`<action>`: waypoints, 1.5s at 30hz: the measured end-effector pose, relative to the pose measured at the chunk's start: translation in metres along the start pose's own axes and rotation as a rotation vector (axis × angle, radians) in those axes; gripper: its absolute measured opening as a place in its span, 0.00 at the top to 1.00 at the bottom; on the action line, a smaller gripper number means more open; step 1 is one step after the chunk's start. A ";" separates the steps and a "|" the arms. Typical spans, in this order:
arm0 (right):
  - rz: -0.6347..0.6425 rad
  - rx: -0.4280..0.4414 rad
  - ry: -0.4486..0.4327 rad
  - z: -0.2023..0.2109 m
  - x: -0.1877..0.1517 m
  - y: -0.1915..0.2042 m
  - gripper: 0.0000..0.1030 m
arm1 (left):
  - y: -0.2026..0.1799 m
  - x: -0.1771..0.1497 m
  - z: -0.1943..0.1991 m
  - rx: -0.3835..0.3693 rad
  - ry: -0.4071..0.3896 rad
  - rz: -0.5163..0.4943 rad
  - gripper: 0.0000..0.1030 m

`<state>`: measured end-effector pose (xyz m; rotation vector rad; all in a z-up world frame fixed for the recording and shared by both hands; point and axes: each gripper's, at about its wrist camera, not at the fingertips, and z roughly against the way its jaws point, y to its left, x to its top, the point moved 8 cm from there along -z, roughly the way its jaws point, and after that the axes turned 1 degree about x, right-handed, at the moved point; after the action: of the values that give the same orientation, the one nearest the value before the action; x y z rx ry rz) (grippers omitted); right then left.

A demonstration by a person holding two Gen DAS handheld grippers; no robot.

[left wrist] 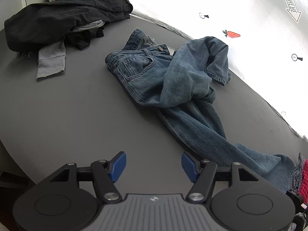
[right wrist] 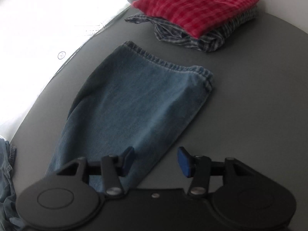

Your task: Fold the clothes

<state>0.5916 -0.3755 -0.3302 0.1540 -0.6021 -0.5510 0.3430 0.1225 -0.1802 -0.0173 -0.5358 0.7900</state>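
My left gripper (left wrist: 153, 166) open over bare table (left wrist: 77, 115), jeans (left wrist: 173, 80) rumpled ahead, my right gripper (right wrist: 155, 160) open above a jeans leg (right wrist: 134, 105), red shirt (right wrist: 194, 3) folded beyond

I seem to be at a recording bench, not a home: grey table (left wrist: 57, 115), white sheet (left wrist: 259, 19) printed with target marks (left wrist: 294, 57).

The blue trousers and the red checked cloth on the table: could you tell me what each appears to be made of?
The blue trousers look like denim: faded, matte blue weave, contrast-stitched pocket seams, a metal waistband button and a puckered hem. The red checked cloth looks like soft woven fabric, perhaps cotton flannel; its folds are rounded and matte, though blur leaves the weave unclear.
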 end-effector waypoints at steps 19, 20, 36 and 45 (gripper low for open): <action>0.224 -0.493 -0.190 0.110 -0.070 -0.108 0.99 | -0.008 0.000 -0.034 -0.033 0.072 -0.082 0.36; 0.208 -0.527 -0.167 0.112 -0.078 -0.120 0.98 | -0.006 0.003 -0.037 -0.038 0.074 -0.090 0.36; 1.157 -0.021 -0.469 0.145 -0.201 0.229 0.45 | 0.126 0.079 -0.034 -0.042 -0.022 0.000 0.35; 2.098 0.331 -0.602 0.138 -0.414 0.356 0.30 | 0.179 0.119 -0.043 -0.054 -0.088 0.062 0.31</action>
<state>0.3872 0.1497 -0.3183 -0.3707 -1.0709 1.5974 0.3117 0.3380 -0.2019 -0.0496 -0.6425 0.8391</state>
